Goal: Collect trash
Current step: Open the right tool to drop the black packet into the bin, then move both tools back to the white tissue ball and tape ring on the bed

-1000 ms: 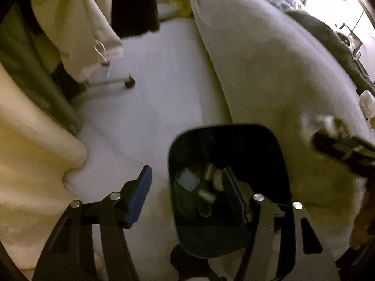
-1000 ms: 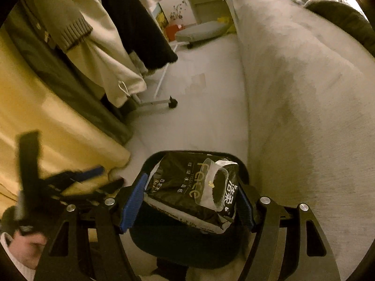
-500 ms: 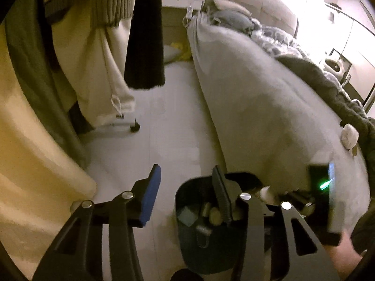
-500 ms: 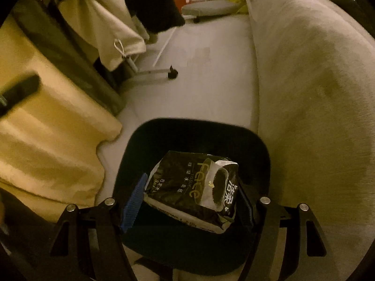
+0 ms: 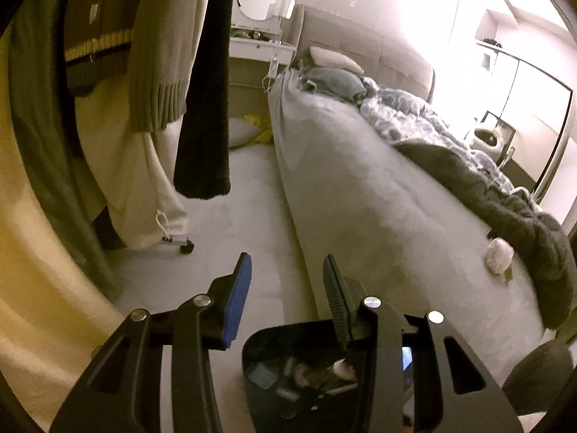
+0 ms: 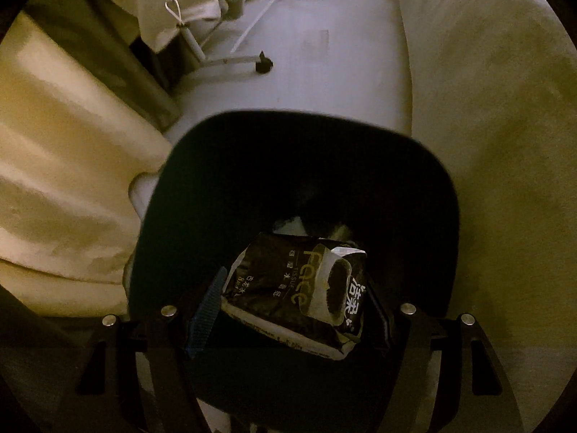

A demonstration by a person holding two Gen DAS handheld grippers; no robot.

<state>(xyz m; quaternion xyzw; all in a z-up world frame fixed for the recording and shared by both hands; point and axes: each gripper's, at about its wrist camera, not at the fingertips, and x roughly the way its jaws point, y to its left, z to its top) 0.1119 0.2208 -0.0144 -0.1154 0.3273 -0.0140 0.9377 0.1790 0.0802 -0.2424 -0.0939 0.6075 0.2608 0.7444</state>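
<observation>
A dark trash bin (image 6: 295, 151) stands on the floor between a bed and hanging clothes. My right gripper (image 6: 295, 306) is shut on a black tissue packet (image 6: 299, 296) and holds it inside the bin's mouth. In the left wrist view the same bin (image 5: 259, 368) sits low in the frame with several bits of trash in it. My left gripper (image 5: 285, 285) is open and empty, raised above the bin and pointing along the floor. A crumpled white tissue (image 5: 499, 250) lies on the bed's near right part.
The grey bed (image 5: 378, 198) runs along the right. Hanging clothes (image 5: 151, 54) on a wheeled rack (image 5: 185, 247) and a pale curtain (image 6: 65, 151) crowd the left. A narrow strip of floor (image 5: 249, 187) lies between them.
My right gripper has lowered the tissue packet down into the bin. My left gripper has lifted and tilted up away from the bin, so the bed and room now fill its view.
</observation>
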